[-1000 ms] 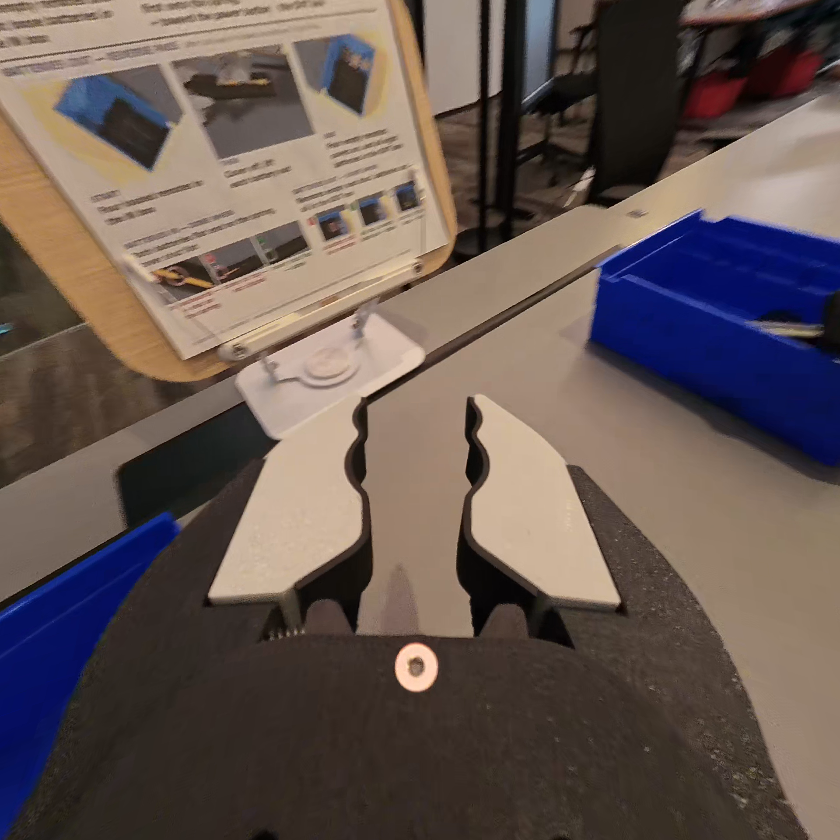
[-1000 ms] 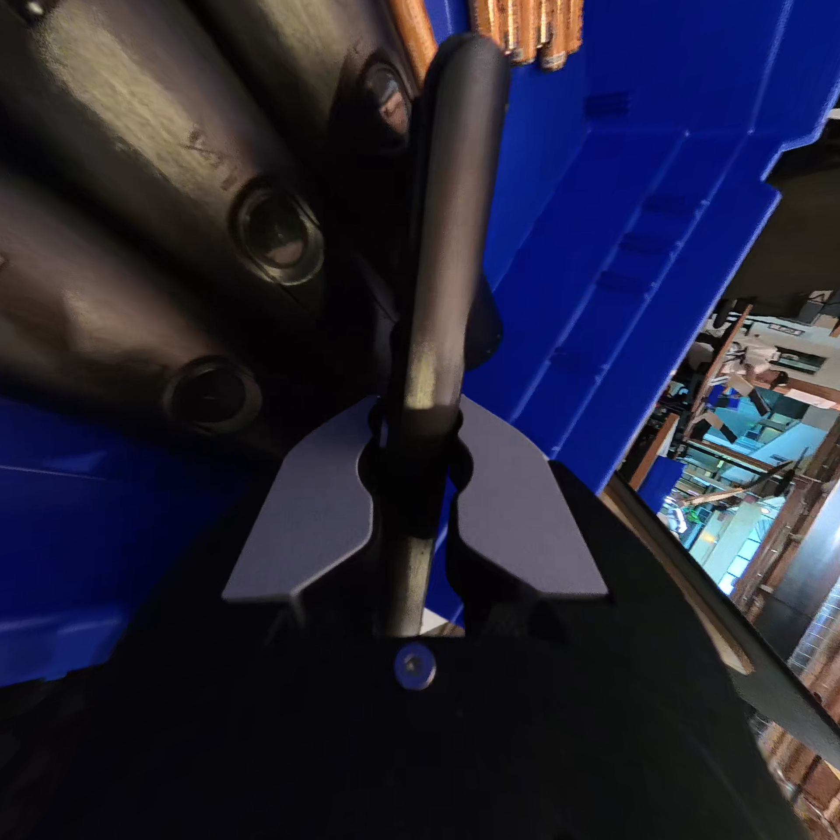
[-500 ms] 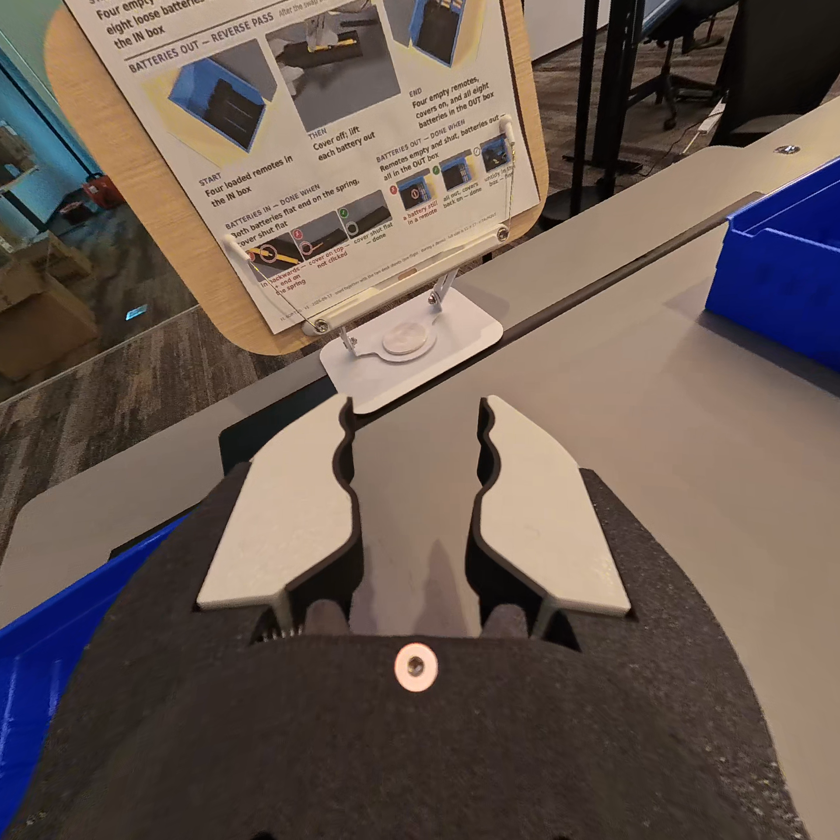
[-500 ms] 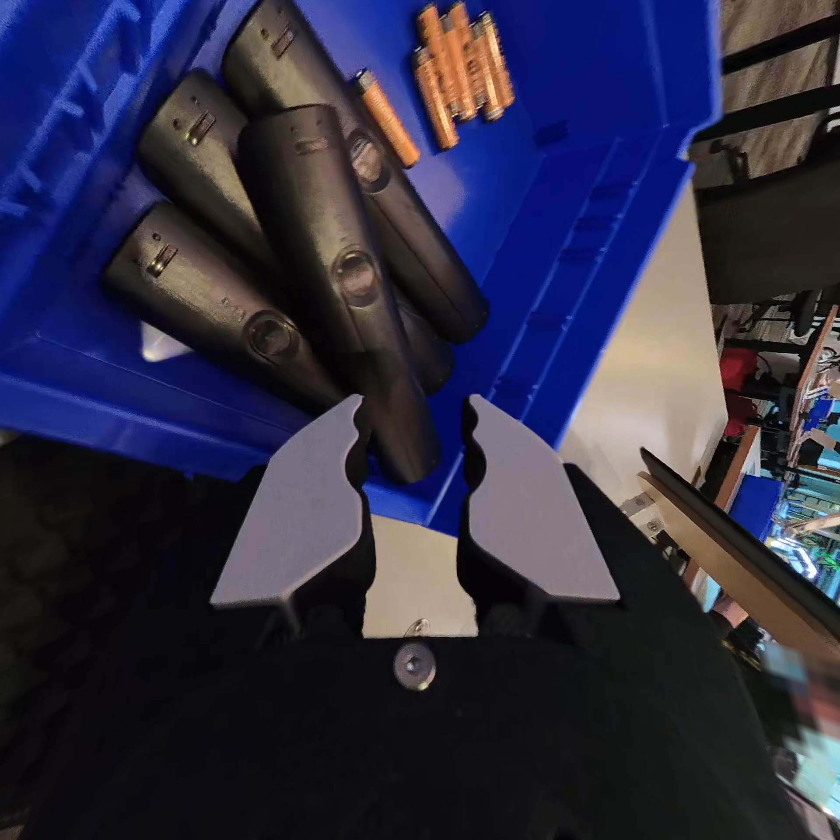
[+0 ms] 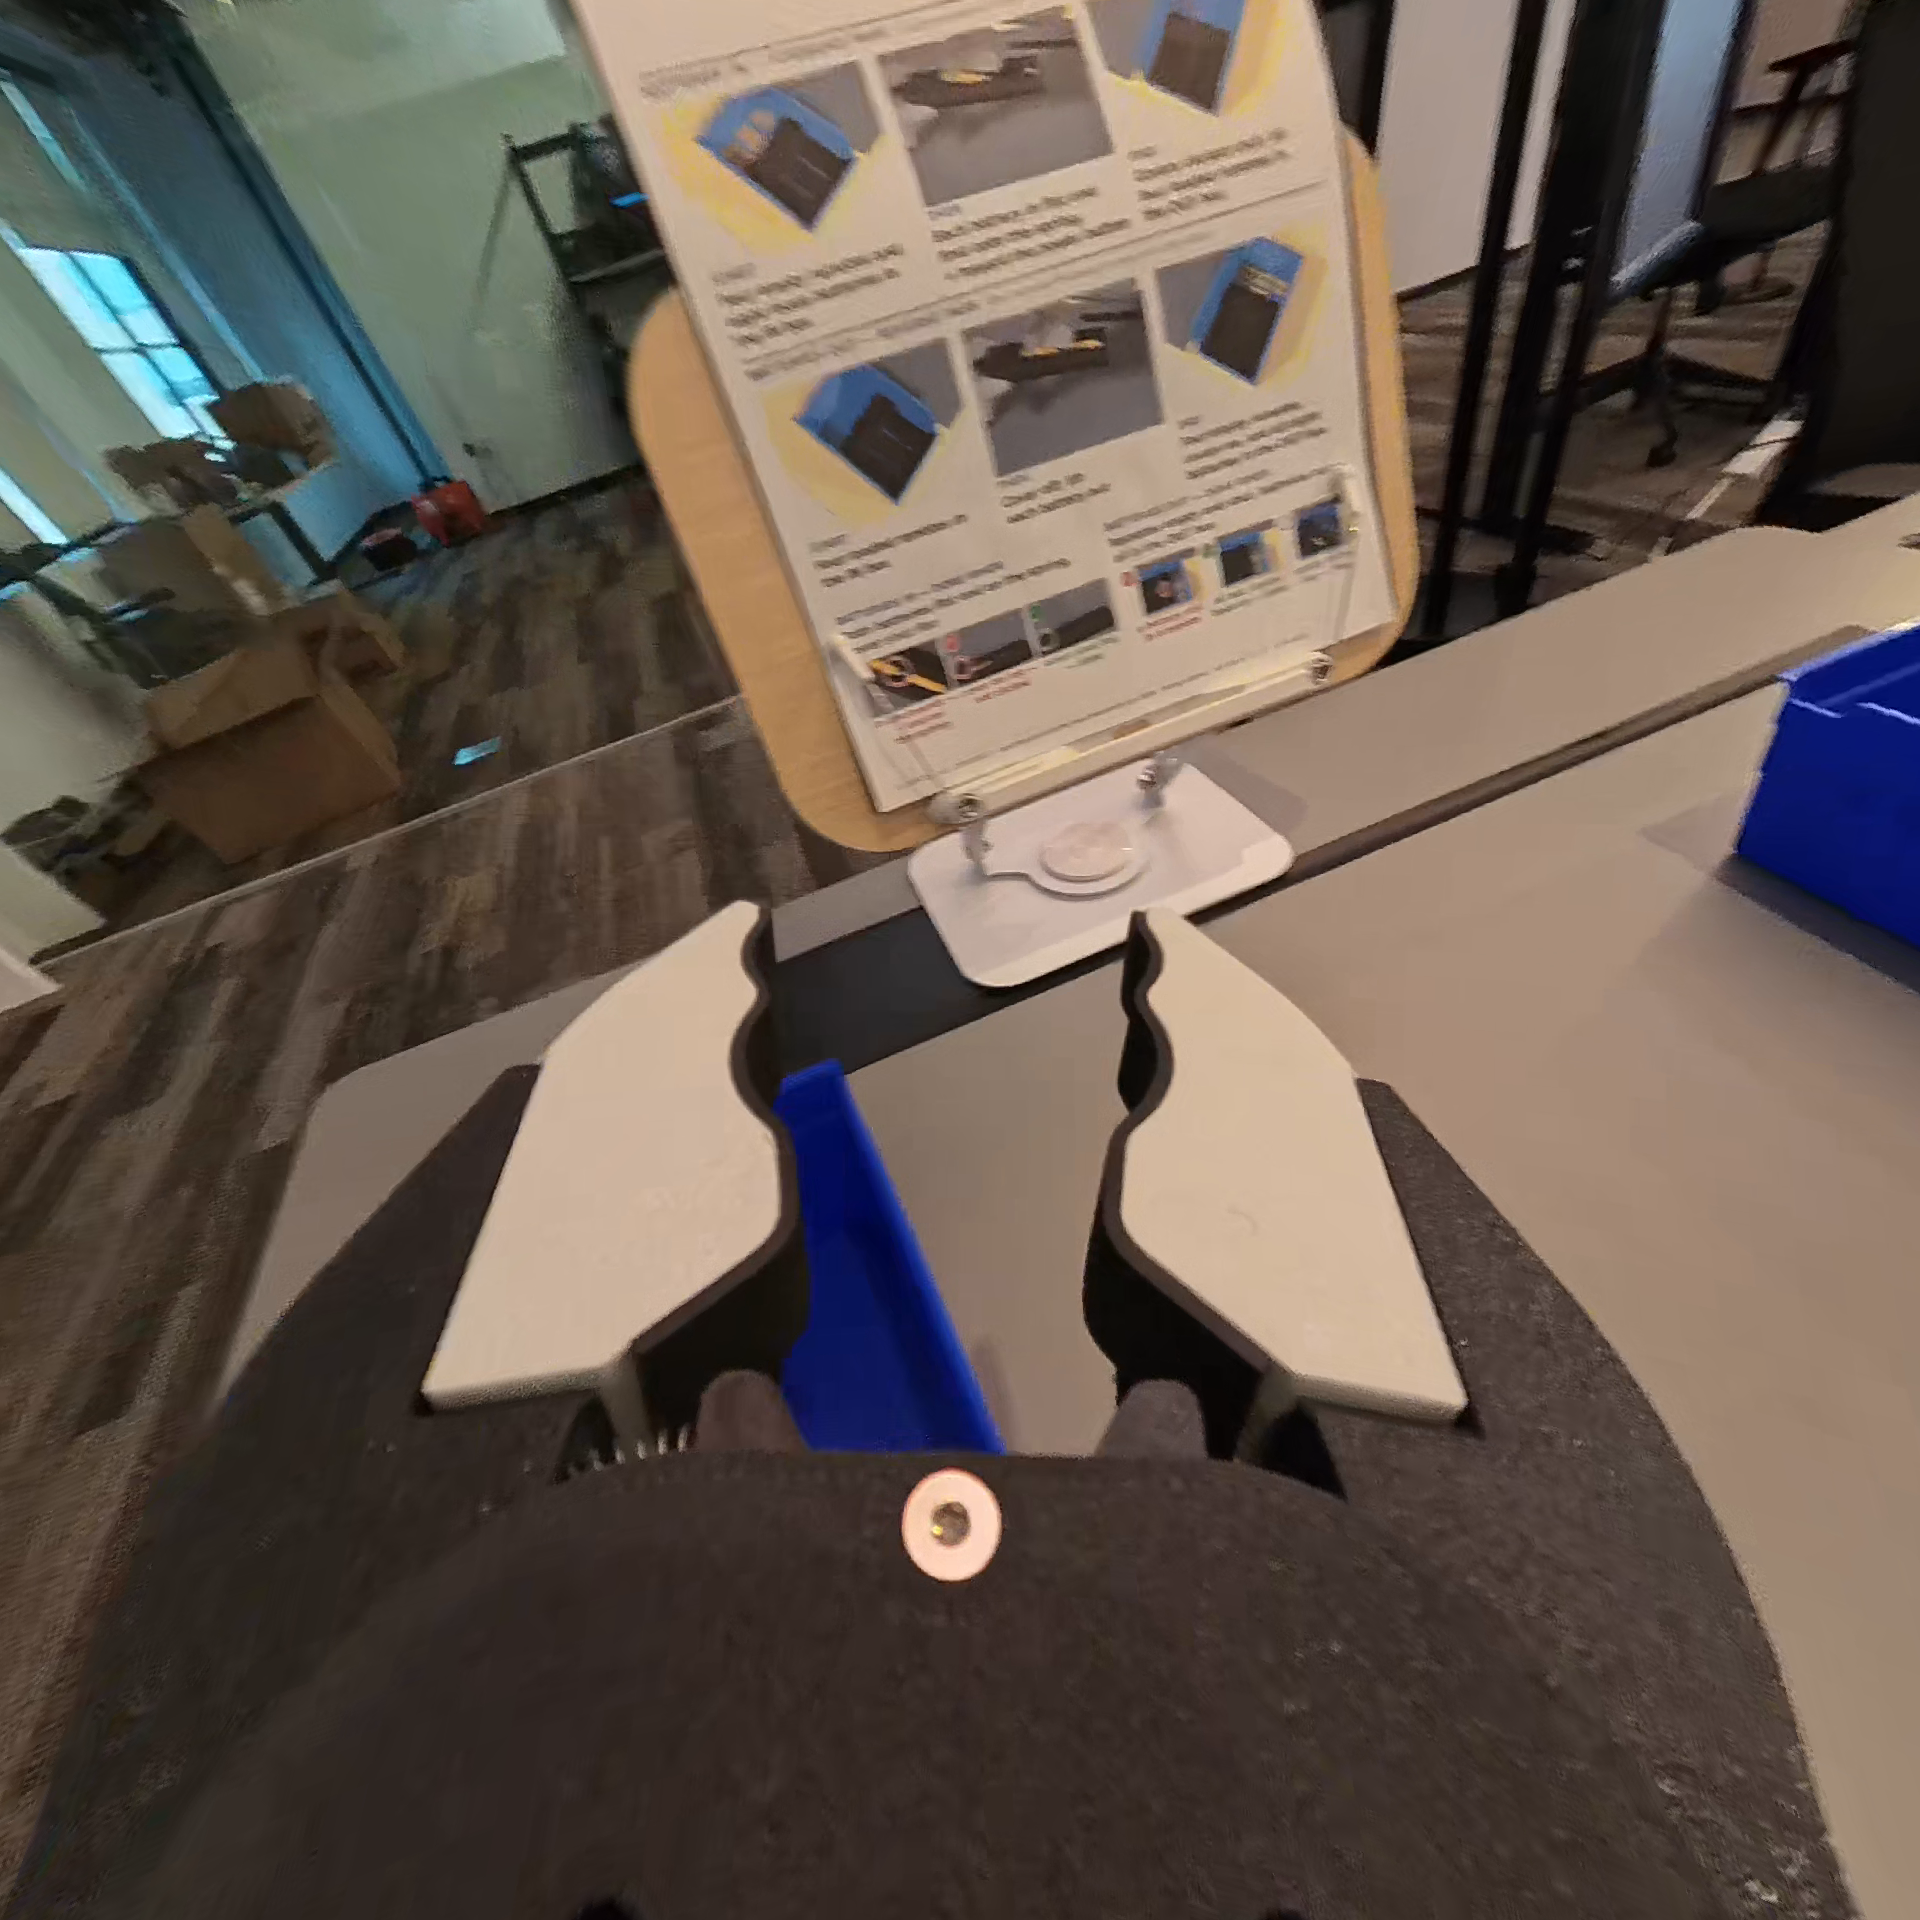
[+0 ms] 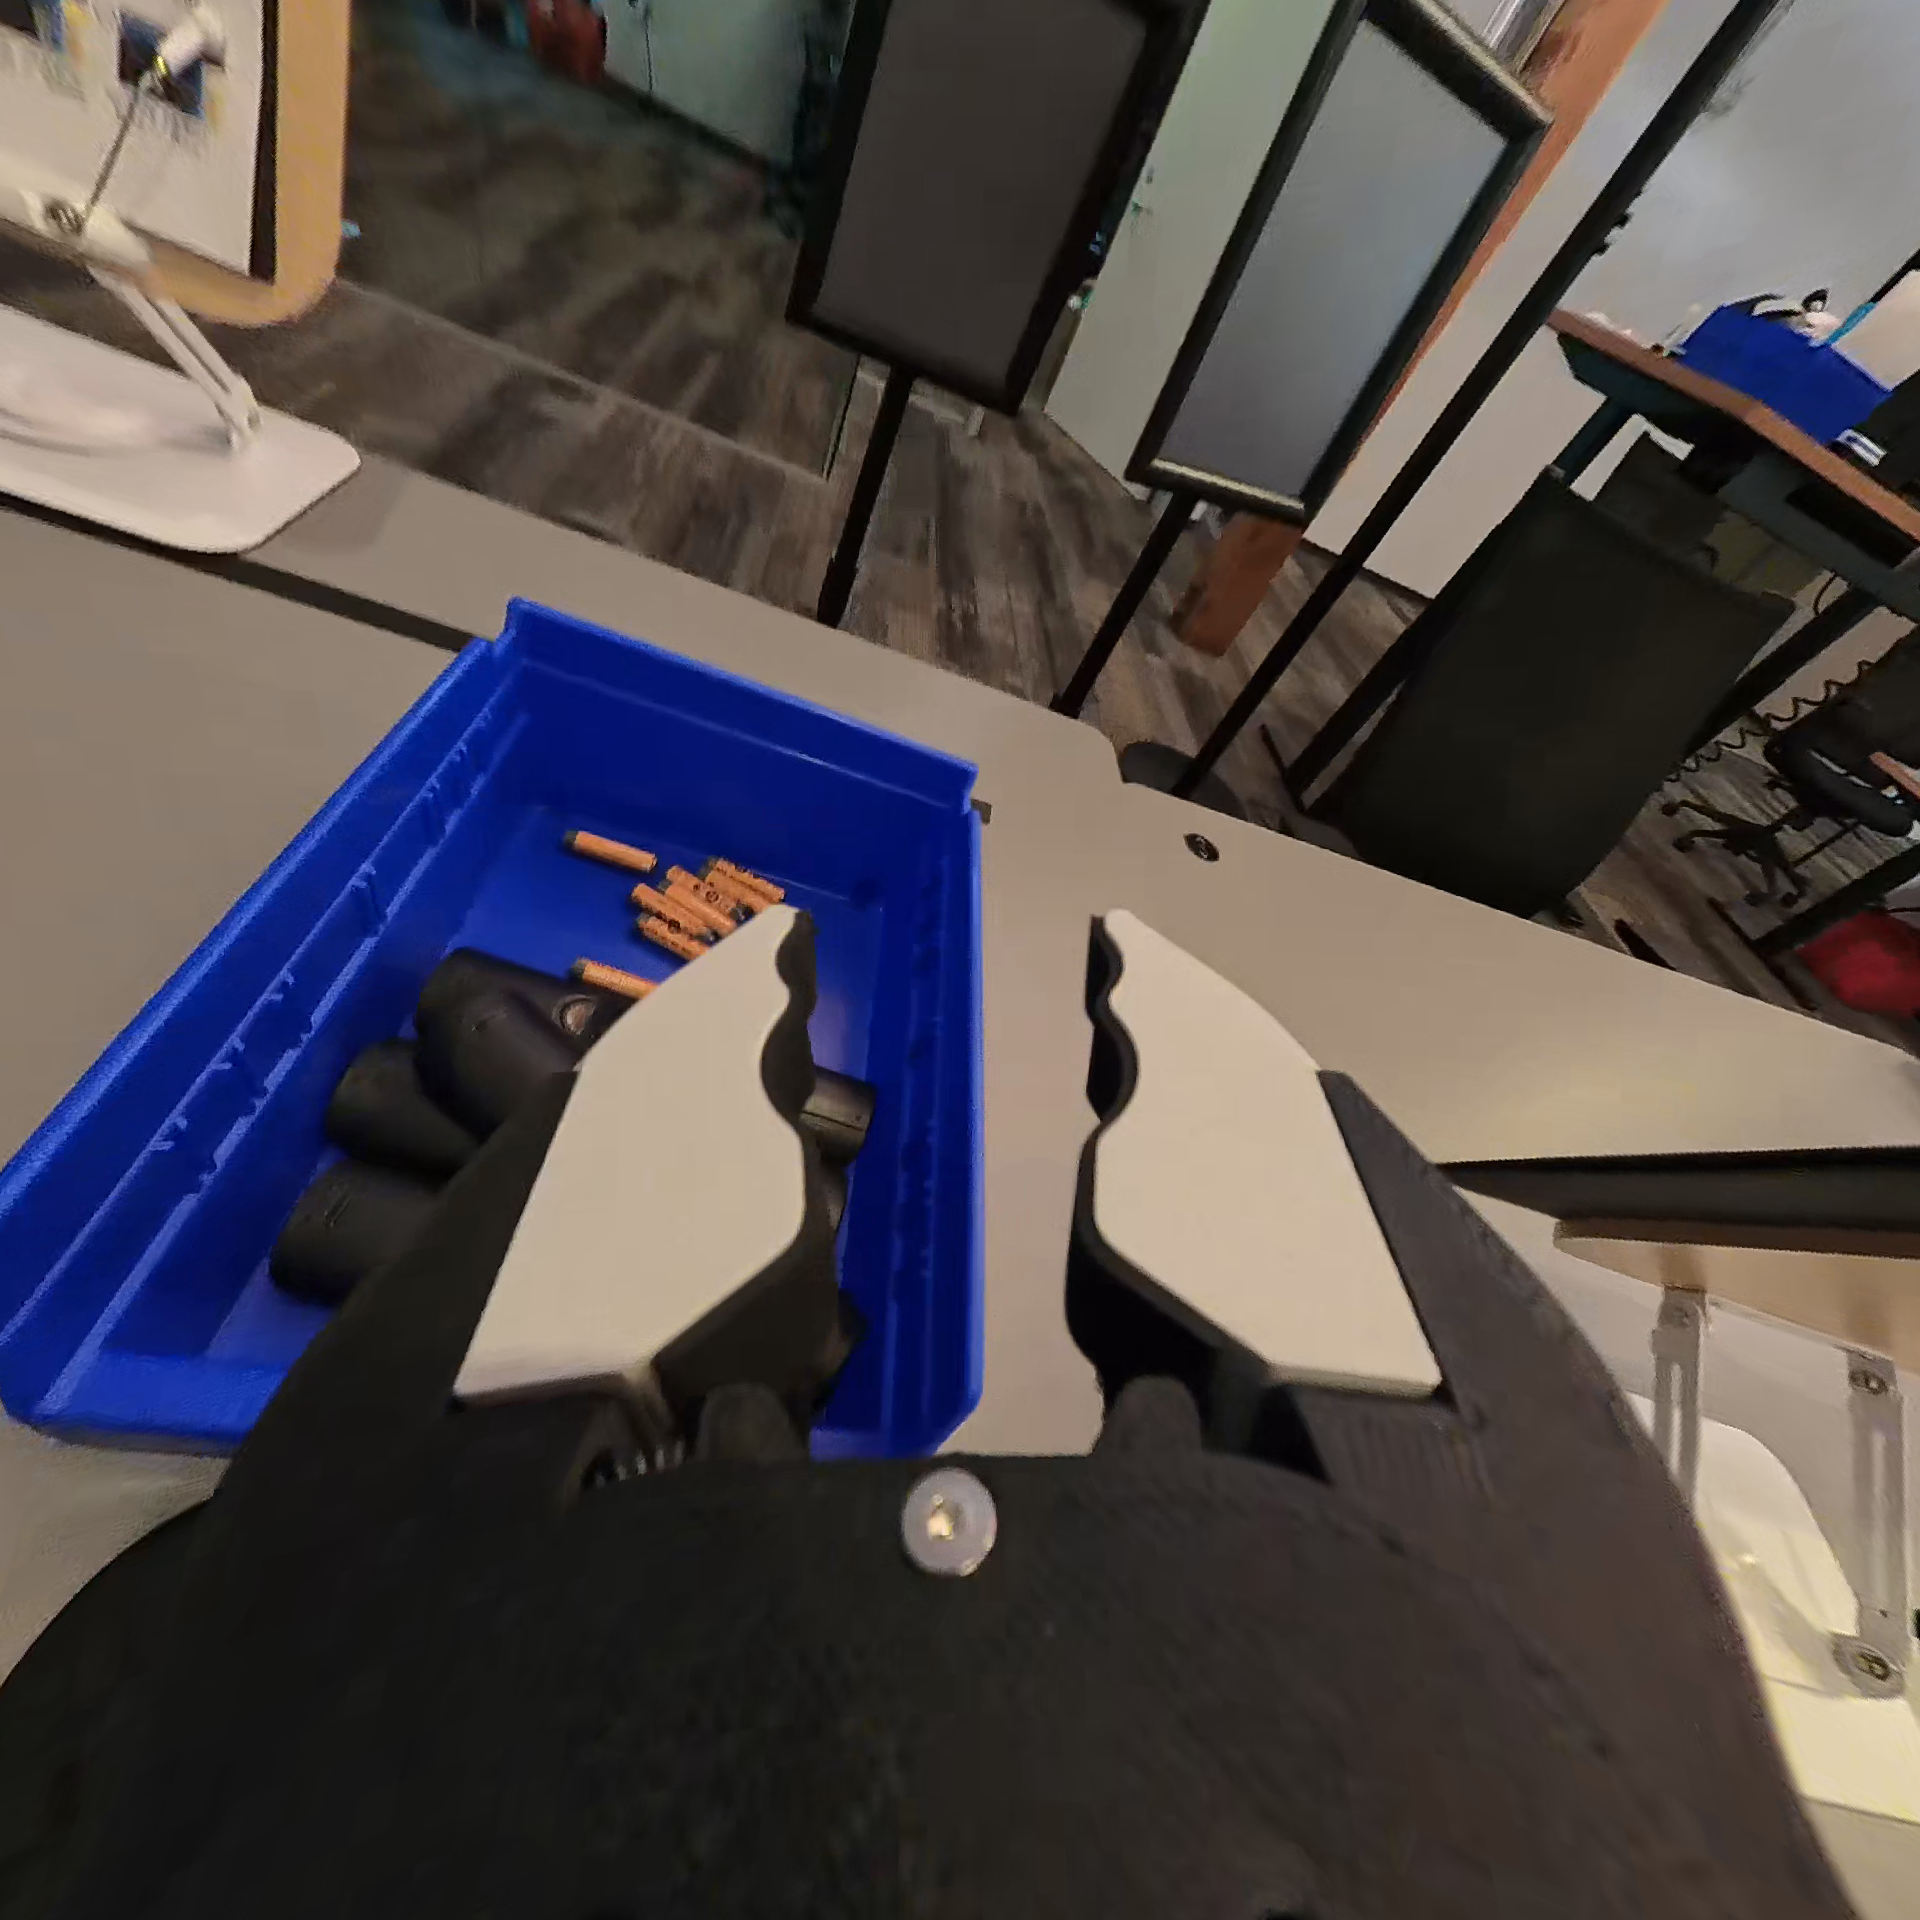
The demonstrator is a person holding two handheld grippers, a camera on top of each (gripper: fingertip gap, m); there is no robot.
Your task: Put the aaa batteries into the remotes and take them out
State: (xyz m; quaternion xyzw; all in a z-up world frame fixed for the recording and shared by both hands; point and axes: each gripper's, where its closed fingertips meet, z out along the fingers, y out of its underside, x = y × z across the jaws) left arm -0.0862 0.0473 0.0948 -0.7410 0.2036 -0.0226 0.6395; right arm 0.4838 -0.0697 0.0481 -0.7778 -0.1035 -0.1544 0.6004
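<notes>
In the right wrist view a blue bin [image 6: 935, 1195] sits on the grey table. It holds several black remotes [image 6: 416, 1122] and several loose orange AAA batteries [image 6: 696, 904] at its far end. My right gripper [image 6: 945, 935] is open and empty, raised above the bin's right wall. In the left wrist view my left gripper [image 5: 945, 925] is open and empty above the table. The corner of a second blue bin [image 5: 862, 1268] shows between its fingers. The first bin's edge shows at the right [image 5: 1829, 800].
An instruction sheet on a wooden board with a white stand [image 5: 1101, 862] stands at the table's far edge; it also shows in the right wrist view [image 6: 156, 447]. Another stand [image 6: 1766, 1507] is at the right. Chairs, panels and floor lie beyond the grey table [image 5: 1507, 1091].
My right gripper let go of a remote, opened, and pulled up and back out of the bin. My left gripper opened wider and swung left, over the second bin's corner.
</notes>
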